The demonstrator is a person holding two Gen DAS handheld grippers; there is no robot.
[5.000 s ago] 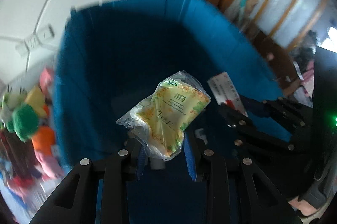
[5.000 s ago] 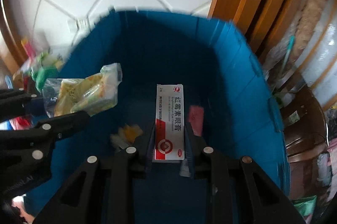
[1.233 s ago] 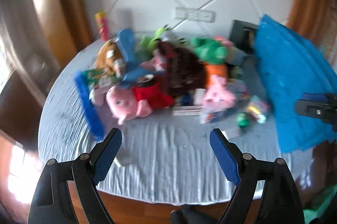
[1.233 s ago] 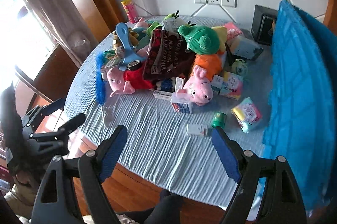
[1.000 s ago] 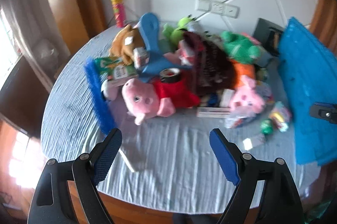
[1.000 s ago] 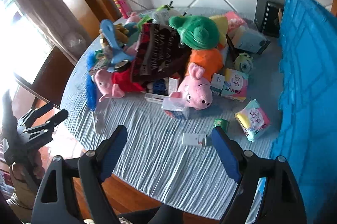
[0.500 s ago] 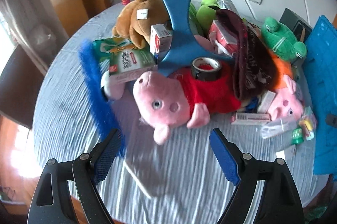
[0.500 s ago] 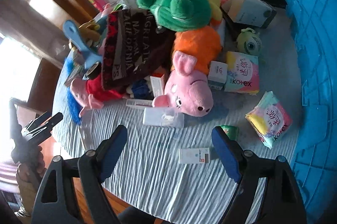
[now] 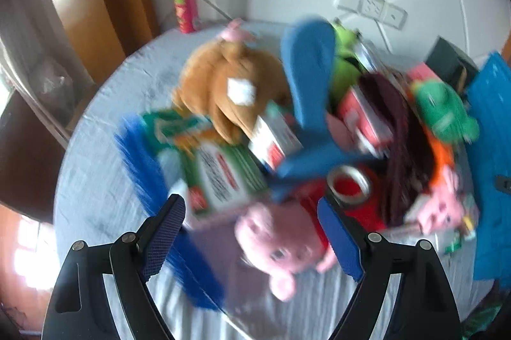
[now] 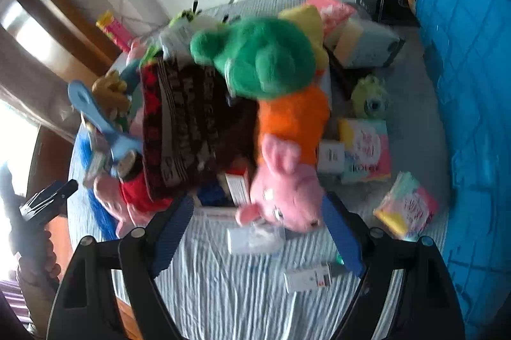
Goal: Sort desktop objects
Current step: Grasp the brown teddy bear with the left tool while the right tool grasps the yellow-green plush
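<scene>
Fingers of both grippers stand wide apart and hold nothing. Left gripper (image 9: 252,231) hovers over the pile's left end, its blue pads bracketing a green-and-white box (image 9: 223,177) and the head of a pink pig toy in red (image 9: 281,241). Right gripper (image 10: 255,228) hangs above the near edge of the table (image 10: 230,292), framing a second pink pig toy (image 10: 284,196) and a clear packet (image 10: 255,238) just beside it; a small white box (image 10: 308,277) lies nearer the edge. Both views are blurred.

Most objects remain heaped at the table's middle: a green plush (image 10: 262,59), a dark printed cloth (image 10: 182,123), a blue dustpan (image 9: 309,103). A blue bin (image 10: 472,103) stands along the right edge, judged the sorting receptacle. Spread fingers suggest each gripper is set to take a fresh item; which one cannot be settled.
</scene>
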